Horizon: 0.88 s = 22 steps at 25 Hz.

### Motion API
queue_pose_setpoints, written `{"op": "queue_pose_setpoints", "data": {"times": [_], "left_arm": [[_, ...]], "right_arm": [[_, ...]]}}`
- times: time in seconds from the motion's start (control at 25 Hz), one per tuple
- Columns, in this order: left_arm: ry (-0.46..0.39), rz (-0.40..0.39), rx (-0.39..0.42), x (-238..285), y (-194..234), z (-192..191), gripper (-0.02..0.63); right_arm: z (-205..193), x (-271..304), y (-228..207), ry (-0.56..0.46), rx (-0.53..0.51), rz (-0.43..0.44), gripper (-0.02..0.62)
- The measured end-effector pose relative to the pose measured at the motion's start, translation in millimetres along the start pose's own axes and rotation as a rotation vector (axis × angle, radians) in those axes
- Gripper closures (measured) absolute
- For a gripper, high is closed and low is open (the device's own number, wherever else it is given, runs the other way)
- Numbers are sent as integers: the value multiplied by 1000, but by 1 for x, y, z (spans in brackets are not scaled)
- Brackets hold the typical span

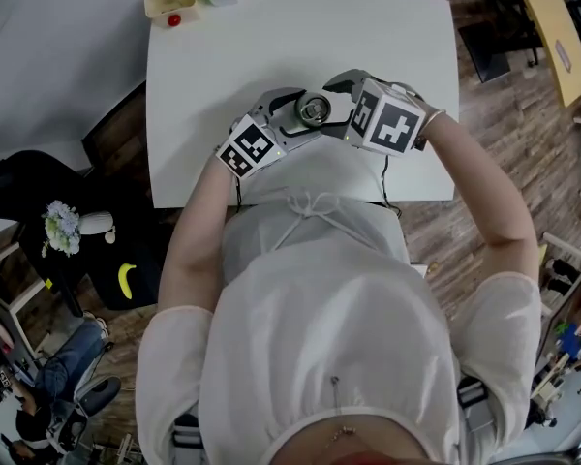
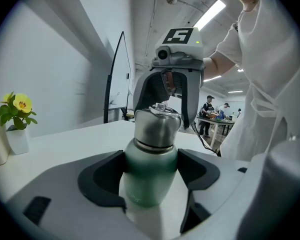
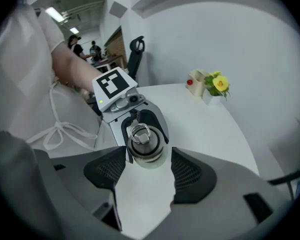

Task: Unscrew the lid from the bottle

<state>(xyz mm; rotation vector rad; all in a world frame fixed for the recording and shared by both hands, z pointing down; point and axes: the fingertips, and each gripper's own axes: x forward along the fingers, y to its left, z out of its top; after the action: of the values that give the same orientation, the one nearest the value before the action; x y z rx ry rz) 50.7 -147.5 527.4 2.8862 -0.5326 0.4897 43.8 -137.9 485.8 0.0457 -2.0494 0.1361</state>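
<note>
Evidently left tongs point(image 2: 151, 169) clamping green metal bottle point(image 2: 149, 184) mid-body over white bench point(image 1: 271, 37); right tongs point(image 3: 147, 156) straddling silver lid point(image 3: 140, 136), spread, not pressing. Bottle looking rigid, slick (probably weighty); lid's smooth sides needing firm squeeze.

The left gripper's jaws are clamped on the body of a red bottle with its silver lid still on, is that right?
Not quite: the bottle is green, not red; the left gripper view shows it. The left gripper does clamp its body, with the silver lid on.
</note>
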Motion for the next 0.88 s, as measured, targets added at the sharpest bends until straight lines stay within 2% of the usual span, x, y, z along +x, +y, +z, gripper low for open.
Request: {"op": "queue_pose_setpoints", "data": {"times": [0.12, 0.24, 0.36, 0.48, 0.72, 0.88], "left_arm": [[-2, 3, 0, 0, 0, 1, 252], [0, 2, -1, 0, -1, 0, 252], [-1, 2, -3, 0, -1, 1, 252], [-1, 3, -2, 0, 0, 1, 252], [0, 5, -5, 0, 0, 0, 252], [1, 5, -5, 0, 0, -2, 252]], "right_arm": [[-2, 2, 3, -1, 206, -34, 321], [1, 6, 6, -12, 337, -64, 322], [3, 8, 2, -11, 360, -108, 350], [3, 8, 3, 1, 372, -98, 350], [1, 9, 2, 30, 256, -51, 351], [0, 10, 5, 80, -13, 27, 351]]}}
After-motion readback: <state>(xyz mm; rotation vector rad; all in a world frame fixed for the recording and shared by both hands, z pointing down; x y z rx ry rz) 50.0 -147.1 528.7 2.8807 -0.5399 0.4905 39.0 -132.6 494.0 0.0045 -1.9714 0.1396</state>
